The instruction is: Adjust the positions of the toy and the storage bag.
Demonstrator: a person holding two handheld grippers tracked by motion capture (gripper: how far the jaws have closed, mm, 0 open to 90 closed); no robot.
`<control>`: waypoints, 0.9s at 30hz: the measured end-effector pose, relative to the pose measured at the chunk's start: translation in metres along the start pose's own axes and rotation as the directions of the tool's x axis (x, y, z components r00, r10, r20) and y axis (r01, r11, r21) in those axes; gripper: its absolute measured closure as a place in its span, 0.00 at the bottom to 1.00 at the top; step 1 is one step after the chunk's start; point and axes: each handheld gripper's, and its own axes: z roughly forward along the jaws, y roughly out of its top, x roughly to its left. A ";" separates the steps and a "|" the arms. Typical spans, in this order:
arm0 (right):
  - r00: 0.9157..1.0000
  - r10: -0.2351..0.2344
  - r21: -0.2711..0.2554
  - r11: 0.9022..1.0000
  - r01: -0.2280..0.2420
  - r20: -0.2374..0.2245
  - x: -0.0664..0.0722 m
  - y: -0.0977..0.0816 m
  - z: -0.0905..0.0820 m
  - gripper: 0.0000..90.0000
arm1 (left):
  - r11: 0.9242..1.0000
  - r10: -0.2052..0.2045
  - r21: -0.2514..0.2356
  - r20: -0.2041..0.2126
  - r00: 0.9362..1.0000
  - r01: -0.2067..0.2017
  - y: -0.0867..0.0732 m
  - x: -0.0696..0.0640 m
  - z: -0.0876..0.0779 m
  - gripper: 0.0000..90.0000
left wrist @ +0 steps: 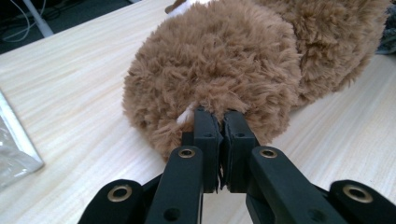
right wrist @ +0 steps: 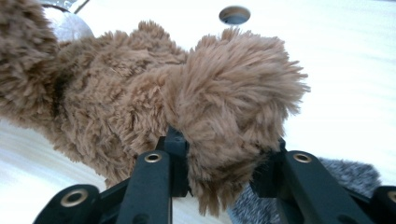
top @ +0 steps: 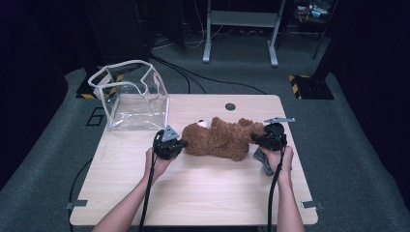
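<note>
- The bear (top: 220,138) lies mid-table (top: 203,193), between both grippers, near a clear bag (top: 130,96).
- Left gripper (left wrist: 218,122): jaws nearly together, pinching head fur.
- Right gripper (right wrist: 224,154): jaws clamped around a leg; a grey cloth (right wrist: 345,172) lies behind.

Your grippers (top: 170,143) (top: 270,137) are black, with brass-ringed screw holes, grey three-cornered top plates and trailing black cables; forearms are unsleeved.

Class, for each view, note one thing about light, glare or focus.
High view: table lit, surrounding floor dim. Left gripper view: teddy bear fur sharp, even light. Right gripper view: tabletop behind the bear washed out white by glare.
</note>
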 end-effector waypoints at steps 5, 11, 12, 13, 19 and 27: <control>1.000 -0.027 -0.018 0.999 0.027 0.013 0.001 0.004 -0.004 0.74 | 1.000 0.012 0.006 -0.003 1.000 -0.012 0.007 0.004 0.000 0.97; 0.998 -0.053 -0.034 0.998 0.054 0.028 0.005 0.008 -0.010 0.75 | 1.000 0.004 0.020 -0.004 1.000 -0.004 0.021 0.015 0.002 0.97; 0.998 -0.049 -0.037 0.998 0.050 0.029 0.006 0.008 -0.011 0.75 | 1.000 0.008 0.023 -0.008 1.000 -0.008 0.023 0.017 0.002 0.97; 0.998 -0.063 -0.038 0.997 0.064 0.031 0.007 0.009 -0.012 0.75 | 1.000 0.011 0.024 -0.014 1.000 -0.011 0.025 0.018 0.002 0.97; 0.996 -0.078 -0.070 0.994 0.080 0.034 0.016 0.016 -0.020 0.75 | 1.000 0.013 0.018 -0.031 0.999 -0.012 0.036 0.029 0.001 0.97; 0.995 -0.095 -0.106 0.989 0.099 0.042 0.023 0.024 -0.032 0.75 | 0.999 0.024 0.025 -0.060 0.998 -0.023 0.050 0.037 0.006 0.97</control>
